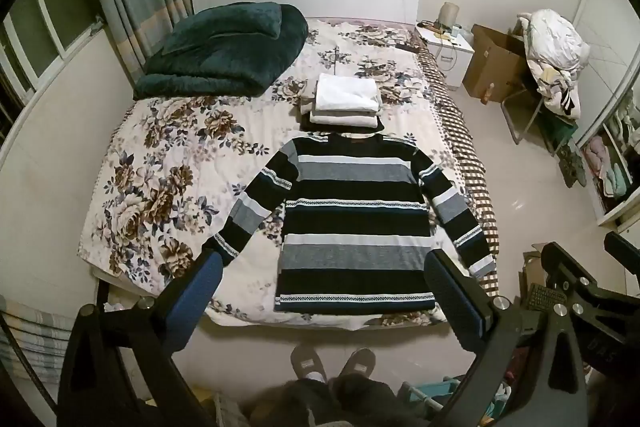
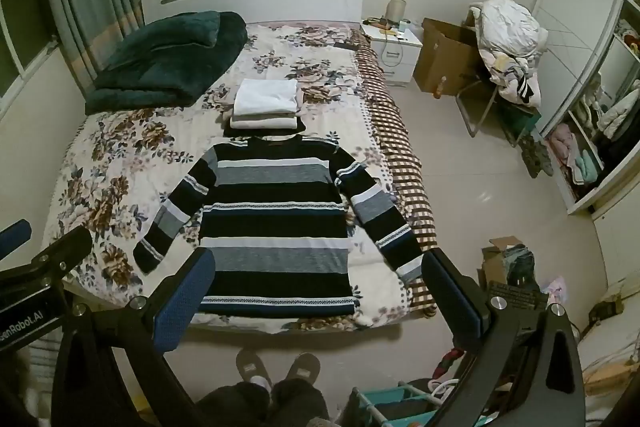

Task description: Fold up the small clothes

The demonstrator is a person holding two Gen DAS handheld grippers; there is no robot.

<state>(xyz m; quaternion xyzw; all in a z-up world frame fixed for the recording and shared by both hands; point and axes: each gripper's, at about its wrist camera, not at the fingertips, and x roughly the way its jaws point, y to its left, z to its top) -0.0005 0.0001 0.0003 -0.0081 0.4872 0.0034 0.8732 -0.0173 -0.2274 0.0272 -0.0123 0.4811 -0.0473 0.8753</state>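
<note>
Black, grey and white stripes run across the sweater (image 1: 354,223), which lies flat and face-up on the floral bedspread (image 1: 160,167) near the foot of the bed, both sleeves angled outward and down. In the left wrist view the left tool (image 1: 324,291) hangs above the foot of the bed with its blue-padded fingers (image 1: 200,291) spread wide and nothing between them — the sweater's hem shows in the gap. Just beyond the collar sits a stack of folded clothes (image 1: 344,101), white on top. A dark green blanket (image 1: 228,51) is heaped by the headboard, well apart from the sweater. A white nightstand (image 1: 448,53), a cardboard box (image 1: 496,67) and a chair piled with laundry (image 1: 556,55) stand to the right of the bed. The person's slippers (image 1: 332,363) show on the floor below.

In the right wrist view the right tool (image 2: 318,291) is likewise wide open and holds nothing, raised over the sweater's (image 2: 276,223) lower edge. The folded stack (image 2: 266,107) and green blanket (image 2: 168,59) lie beyond it. An open wardrobe (image 2: 592,131) stands at far right, a box of clutter (image 2: 508,259) on the floor beside the bed — and part of the left tool (image 2: 44,267) shows at the left edge.
</note>
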